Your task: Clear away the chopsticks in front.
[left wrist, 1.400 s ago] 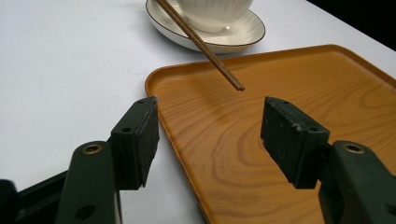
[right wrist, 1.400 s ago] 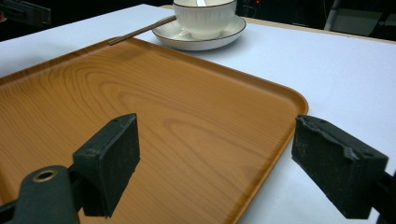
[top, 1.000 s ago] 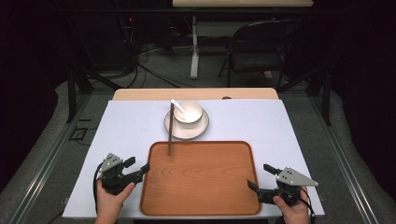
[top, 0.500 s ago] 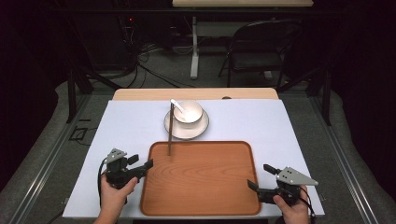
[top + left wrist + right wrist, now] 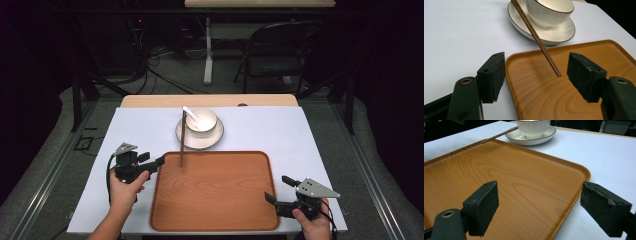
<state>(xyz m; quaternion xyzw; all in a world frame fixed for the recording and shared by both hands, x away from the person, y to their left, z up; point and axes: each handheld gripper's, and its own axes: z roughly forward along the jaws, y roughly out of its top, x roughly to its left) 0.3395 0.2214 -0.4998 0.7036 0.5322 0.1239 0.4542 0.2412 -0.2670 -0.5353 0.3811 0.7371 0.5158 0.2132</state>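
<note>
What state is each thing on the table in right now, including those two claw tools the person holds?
Left gripper: open, at the tray's left rim.
Right gripper: open, jaws astride the tray's right edge.
Tray: flat, nothing fully on it.
Chopsticks: lean from the saucer, tip over the tray.
Bowl: upright on the saucer, spoon inside.
Saucer: flat on the table.

Bowl (image 5: 550, 11) top beyond frame edge

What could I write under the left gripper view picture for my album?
Open left gripper reaching toward chopsticks that slope from the saucer onto the wooden tray.
</note>
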